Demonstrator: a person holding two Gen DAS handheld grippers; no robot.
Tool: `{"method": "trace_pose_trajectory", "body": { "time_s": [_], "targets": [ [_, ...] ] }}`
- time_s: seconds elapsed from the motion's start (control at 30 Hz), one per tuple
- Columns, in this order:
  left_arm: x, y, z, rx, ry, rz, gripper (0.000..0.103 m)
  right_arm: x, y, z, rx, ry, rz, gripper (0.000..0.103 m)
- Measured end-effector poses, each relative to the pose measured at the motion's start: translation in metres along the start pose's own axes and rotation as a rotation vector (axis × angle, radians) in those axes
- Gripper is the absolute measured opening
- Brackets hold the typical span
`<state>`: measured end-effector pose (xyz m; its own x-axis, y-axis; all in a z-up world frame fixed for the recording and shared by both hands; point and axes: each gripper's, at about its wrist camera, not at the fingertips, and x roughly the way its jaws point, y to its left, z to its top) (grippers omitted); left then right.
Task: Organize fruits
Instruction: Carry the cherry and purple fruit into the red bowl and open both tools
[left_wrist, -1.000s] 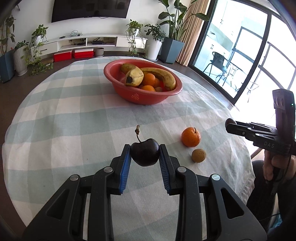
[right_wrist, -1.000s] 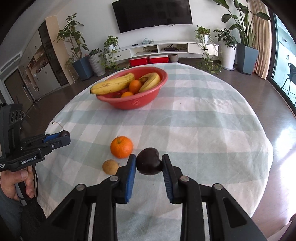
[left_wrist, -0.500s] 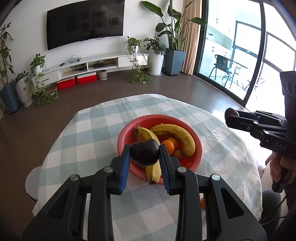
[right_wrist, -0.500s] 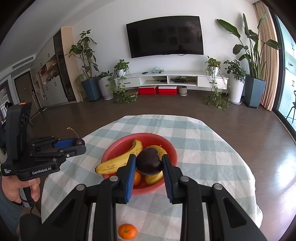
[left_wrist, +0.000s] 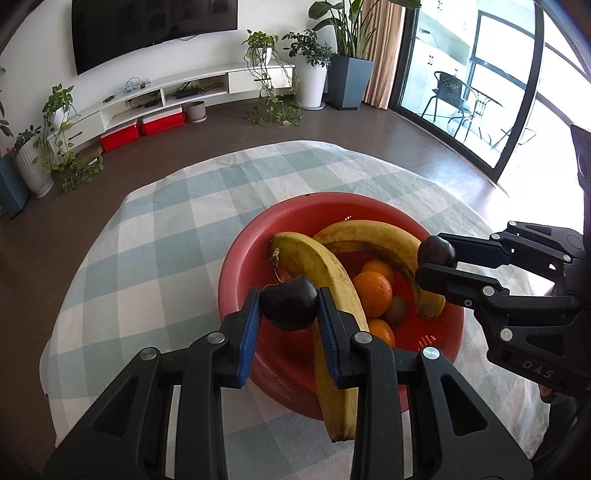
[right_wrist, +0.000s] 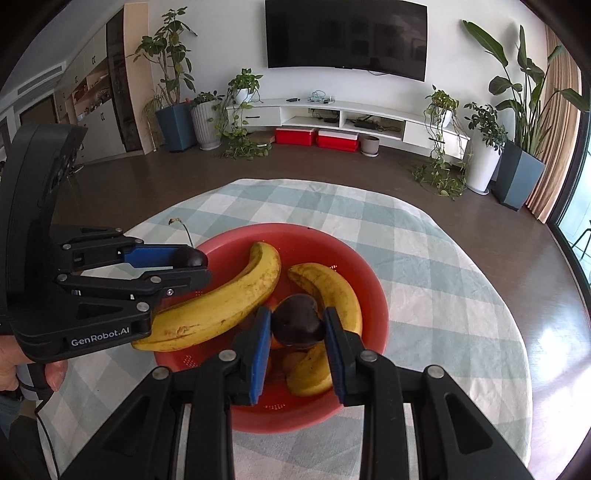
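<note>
Both my grippers have swung over the red bowl (left_wrist: 236, 266) — left gripper (left_wrist: 290, 314) clenching a stemmed cherry (left_wrist: 290, 308), right gripper (right_wrist: 297, 328) a dark plum (right_wrist: 297, 325) — ready to drop.

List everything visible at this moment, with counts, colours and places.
Bowl: one, red, on the table.
Tablecloth: one, pale green and white check, covering the table.
Bananas: two, yellow, in the bowl.
Oranges: three visible, orange, in the bowl.
Small brown fruit: one, in the bowl.
Dark fruits: two, one clamped in each gripper above the bowl.
Left gripper: black, blue pads.
Right gripper: black, blue pads.
Hand: one, on the left gripper's handle.
</note>
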<state>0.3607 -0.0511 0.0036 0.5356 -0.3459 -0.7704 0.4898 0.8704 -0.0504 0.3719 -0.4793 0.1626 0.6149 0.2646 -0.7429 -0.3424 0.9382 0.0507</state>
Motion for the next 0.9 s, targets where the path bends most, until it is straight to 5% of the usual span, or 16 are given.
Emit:
{"method": "trace_pose_trajectory", "body": {
  "time_s": [0.9],
  "targets": [
    [0.009, 0.000, -0.004, -0.002, 0.009, 0.036, 0.030, 0.023, 0.013, -0.006, -0.059, 0.044, -0.037, 0.034]
  ]
}}
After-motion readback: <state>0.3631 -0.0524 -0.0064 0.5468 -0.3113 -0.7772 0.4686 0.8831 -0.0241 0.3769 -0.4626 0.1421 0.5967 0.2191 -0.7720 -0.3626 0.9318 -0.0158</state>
